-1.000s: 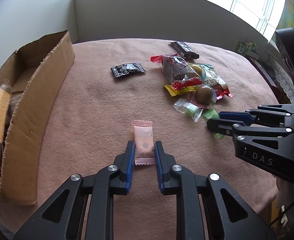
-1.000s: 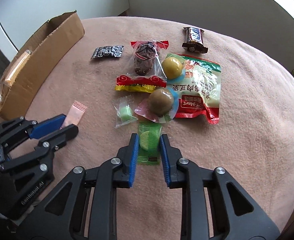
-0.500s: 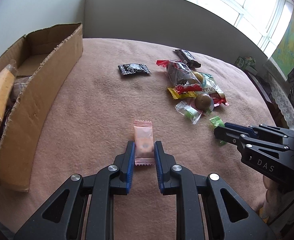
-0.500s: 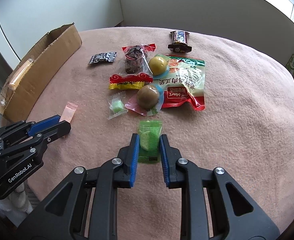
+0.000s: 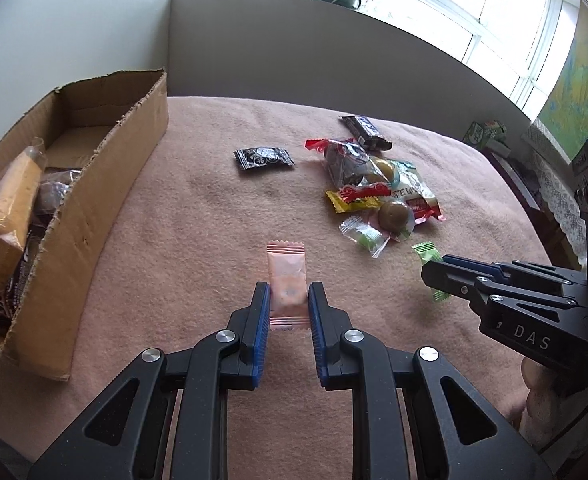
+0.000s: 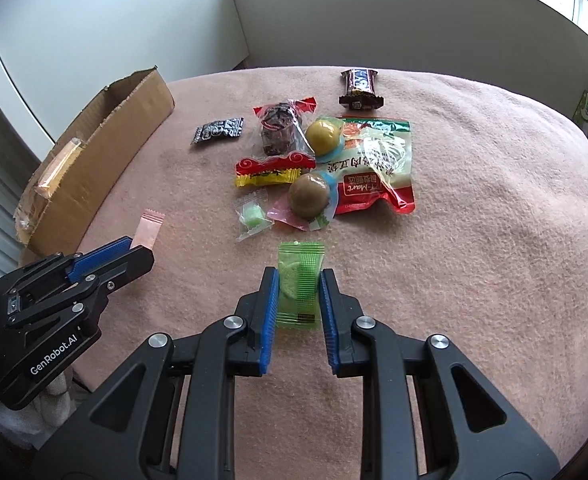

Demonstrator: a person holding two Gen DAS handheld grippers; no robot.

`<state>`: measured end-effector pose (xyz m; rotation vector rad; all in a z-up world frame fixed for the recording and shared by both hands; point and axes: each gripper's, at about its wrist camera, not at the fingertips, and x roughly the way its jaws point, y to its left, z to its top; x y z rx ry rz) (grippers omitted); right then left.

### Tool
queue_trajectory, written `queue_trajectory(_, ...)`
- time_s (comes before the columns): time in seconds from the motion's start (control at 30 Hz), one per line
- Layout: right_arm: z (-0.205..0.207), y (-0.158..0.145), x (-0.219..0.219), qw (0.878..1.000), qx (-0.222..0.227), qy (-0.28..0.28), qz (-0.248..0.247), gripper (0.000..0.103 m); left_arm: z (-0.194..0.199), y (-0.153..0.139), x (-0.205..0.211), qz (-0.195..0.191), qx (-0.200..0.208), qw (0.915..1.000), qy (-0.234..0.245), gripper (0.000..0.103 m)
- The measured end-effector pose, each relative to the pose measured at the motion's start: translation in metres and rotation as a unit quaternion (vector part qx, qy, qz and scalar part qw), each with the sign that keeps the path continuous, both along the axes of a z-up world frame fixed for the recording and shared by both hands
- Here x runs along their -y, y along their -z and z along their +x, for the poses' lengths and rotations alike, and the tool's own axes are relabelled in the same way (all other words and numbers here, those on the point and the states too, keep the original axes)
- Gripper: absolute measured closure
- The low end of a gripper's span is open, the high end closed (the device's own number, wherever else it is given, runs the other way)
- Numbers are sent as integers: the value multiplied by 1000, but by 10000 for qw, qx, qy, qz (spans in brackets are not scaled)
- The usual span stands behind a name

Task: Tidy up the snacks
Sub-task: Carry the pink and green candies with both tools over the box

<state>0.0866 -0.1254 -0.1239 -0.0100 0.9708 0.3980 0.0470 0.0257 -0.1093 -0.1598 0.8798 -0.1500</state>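
My left gripper [image 5: 289, 300] is shut on a pink candy packet [image 5: 287, 280], held above the pink cloth. My right gripper [image 6: 299, 292] is shut on a green candy packet [image 6: 300, 280], also lifted off the cloth. Each gripper shows in the other's view: the right gripper [image 5: 434, 272] at the right with the green candy packet [image 5: 428, 252] sticking out, the left gripper [image 6: 138, 252] at the left with the pink candy packet [image 6: 148, 230]. An open cardboard box [image 5: 94, 184] stands at the left with several snacks inside.
A pile of wrapped snacks [image 6: 318, 168] lies mid-table: a red-green pouch [image 6: 378, 168], two round balls, a clear green candy [image 6: 254, 216]. A black sachet [image 6: 218, 130] and a chocolate bar [image 6: 360, 88] lie apart. A white wall stands behind the table.
Both grippers have lifted and tilted up with their candies; the cloth and the snack pile look farther away. The box now shows more of its inside.
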Motion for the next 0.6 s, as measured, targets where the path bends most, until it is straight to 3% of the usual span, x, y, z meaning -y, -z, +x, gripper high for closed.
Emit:
queue_trajectory(0.27, 2, -44, -23, 9982, 446, -302, 264, 82, -4, -39, -22, -67, 447, 9987, -215, 85)
queue_trajectory(0.6, 24, -80, -96, 9920, 717, -932, 459, 82, -7, -70, -72, -8, 811, 9937, -775, 85)
